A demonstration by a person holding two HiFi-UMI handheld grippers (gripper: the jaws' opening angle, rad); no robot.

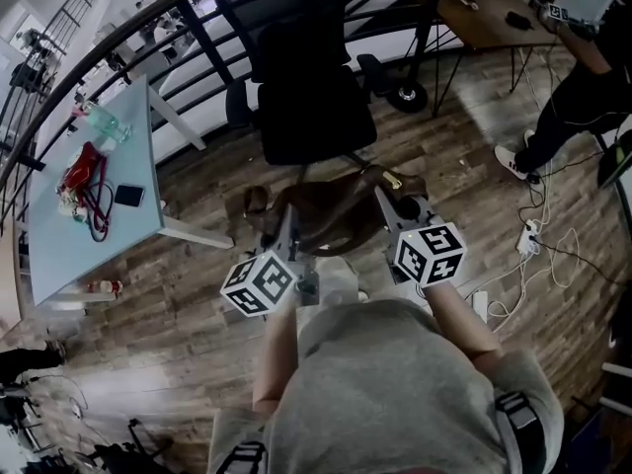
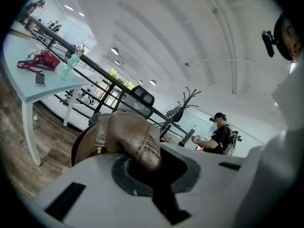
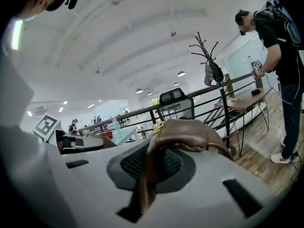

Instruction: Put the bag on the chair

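Observation:
A brown leather bag (image 1: 331, 210) hangs between my two grippers, just in front of the black office chair (image 1: 306, 87). My left gripper (image 1: 284, 233) is shut on the bag's left side; in the left gripper view the brown leather (image 2: 128, 139) bulges out of the closed jaws. My right gripper (image 1: 387, 205) is shut on the bag's right side, where a leather strap (image 3: 149, 175) is pinched between the jaws and the bag's top (image 3: 190, 134) with a gold fitting rises above them. The chair's seat (image 1: 314, 117) lies just beyond the bag.
A light blue table (image 1: 59, 235) at the left carries a red pouch (image 1: 81, 174), a phone (image 1: 128, 195) and a bottle (image 1: 104, 121). A black railing (image 1: 118, 42) runs behind the chair. A person (image 1: 583, 82) stands at a wooden desk (image 1: 494, 18) at the right; cables (image 1: 538, 255) lie on the floor.

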